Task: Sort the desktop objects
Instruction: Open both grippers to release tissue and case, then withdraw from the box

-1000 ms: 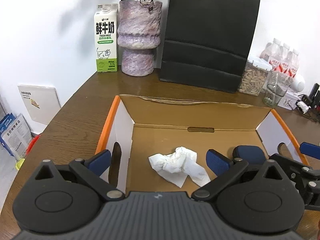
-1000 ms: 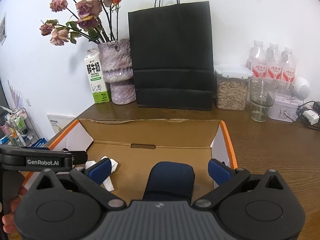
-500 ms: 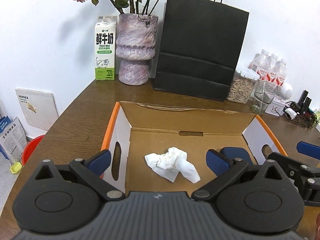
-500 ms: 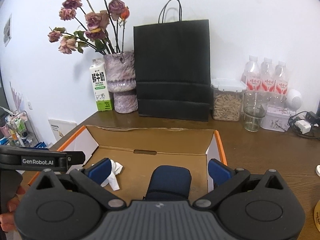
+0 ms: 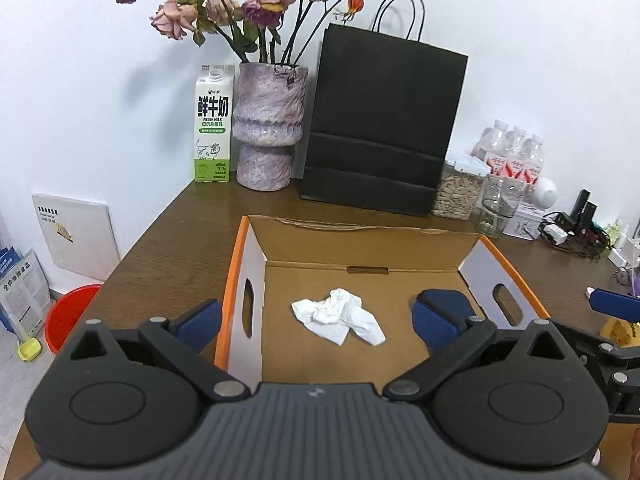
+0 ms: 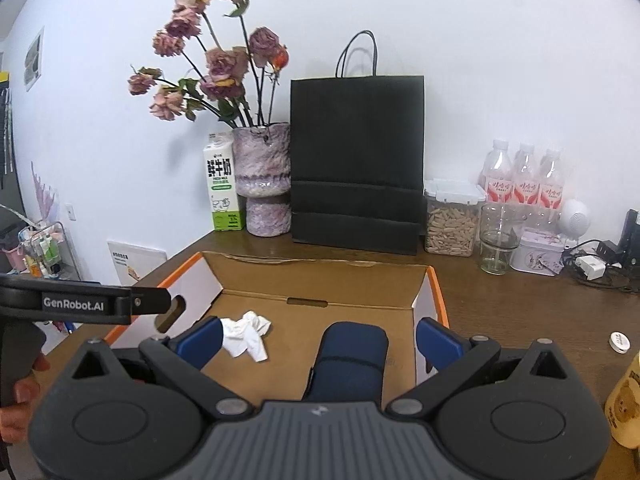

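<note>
An open cardboard box point(image 5: 364, 236) with orange edges sits on the wooden desk; it also shows in the right wrist view point(image 6: 320, 270). A crumpled white tissue point(image 5: 340, 316) lies on its floor point(image 6: 246, 334). A dark blue case point(image 6: 348, 360) lies in the box to the right of it, and shows partly behind a finger in the left wrist view point(image 5: 448, 298). My left gripper point(image 5: 318, 322) is open and empty, held above the box's near side. My right gripper point(image 6: 318, 340) is open and empty above the blue case.
A milk carton point(image 5: 213, 124), a purple vase with dried roses point(image 5: 268, 128) and a black paper bag point(image 5: 384, 120) stand at the back. A nut jar point(image 6: 452, 220), a glass point(image 6: 498, 240), bottles point(image 6: 524, 178) and a tin point(image 6: 540, 254) stand right. A white cap point(image 6: 619, 342) and a yellow bottle point(image 6: 628, 400) are near right.
Both grippers have pulled back and up from the box, so more of the wall and flowers shows. The tissue and the blue case stay where they were.
</note>
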Tool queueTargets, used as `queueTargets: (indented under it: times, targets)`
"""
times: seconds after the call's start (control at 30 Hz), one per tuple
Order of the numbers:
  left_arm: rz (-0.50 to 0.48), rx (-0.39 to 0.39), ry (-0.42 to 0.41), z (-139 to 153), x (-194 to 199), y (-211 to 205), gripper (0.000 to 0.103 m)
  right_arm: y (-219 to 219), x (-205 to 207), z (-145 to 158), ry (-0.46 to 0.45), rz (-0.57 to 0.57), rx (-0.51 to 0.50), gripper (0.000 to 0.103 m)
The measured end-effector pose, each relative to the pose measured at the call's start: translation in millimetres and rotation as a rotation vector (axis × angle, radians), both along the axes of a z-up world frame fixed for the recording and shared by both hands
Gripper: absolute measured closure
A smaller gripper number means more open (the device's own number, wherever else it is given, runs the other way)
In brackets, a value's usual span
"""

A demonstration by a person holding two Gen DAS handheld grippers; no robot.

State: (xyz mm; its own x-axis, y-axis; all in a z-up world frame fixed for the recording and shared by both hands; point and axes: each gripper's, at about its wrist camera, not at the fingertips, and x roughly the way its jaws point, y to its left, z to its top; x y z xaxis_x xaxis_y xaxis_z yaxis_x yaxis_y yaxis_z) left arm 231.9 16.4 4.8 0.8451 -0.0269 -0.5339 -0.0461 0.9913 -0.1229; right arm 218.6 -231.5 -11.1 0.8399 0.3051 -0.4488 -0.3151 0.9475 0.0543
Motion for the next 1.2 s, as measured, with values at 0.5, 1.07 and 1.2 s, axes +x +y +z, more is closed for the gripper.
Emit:
queueTargets:
  times: [0.5,1.07,1.2]
  targets:
    - [-0.056,-0.028,-0.047,-3,-81,5,0.000,3,-87,1,-0.026,-0.010,0.016,0.000]
    - [-0.089,-0.011,-0.071,-37,-162,1,0.000,8,-169,-38,0.001,-0.060,-0.019,0.000]
    - [-0.087,-0.016,-0.064,-49,-177,3,0.000,12,-187,-49,0.005,-0.052,-0.032,0.000]
